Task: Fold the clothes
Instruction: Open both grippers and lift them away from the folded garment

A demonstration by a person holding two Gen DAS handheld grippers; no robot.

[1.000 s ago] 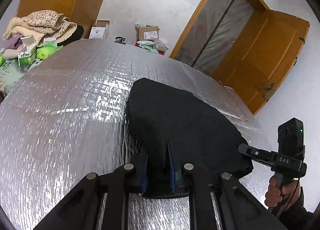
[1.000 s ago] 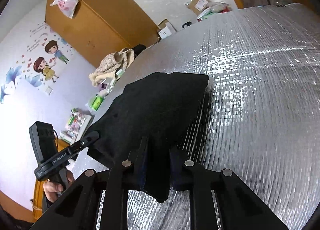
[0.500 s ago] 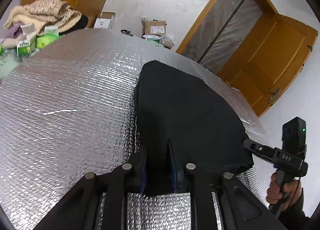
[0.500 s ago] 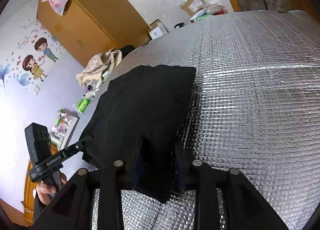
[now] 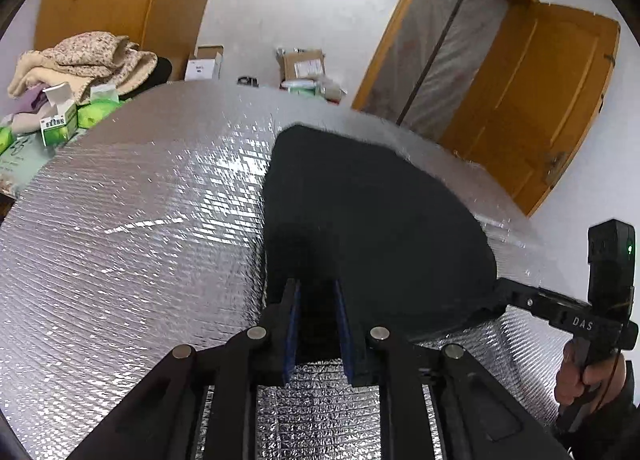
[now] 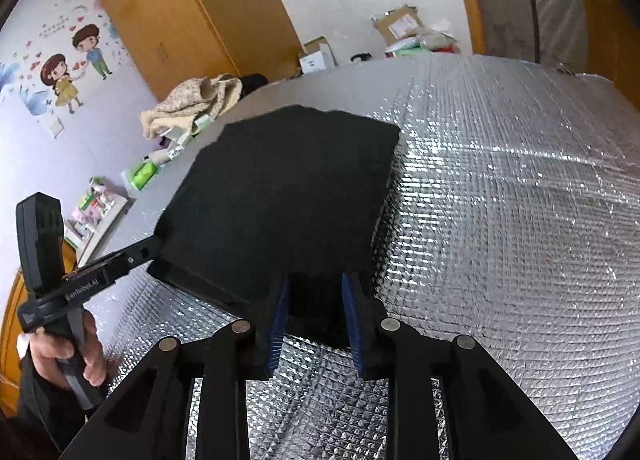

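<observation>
A: What moved vs 0.5 s ago?
B: Both sets of fingers spread apart. Left gripper & right gripper were clamped on the black folded cloth, now released.
A: Where's the cloth?
B: Flat on the silver quilted foil surface, near edge btwn each gripper's blue pads. Cloth sits squarer than before.
</observation>
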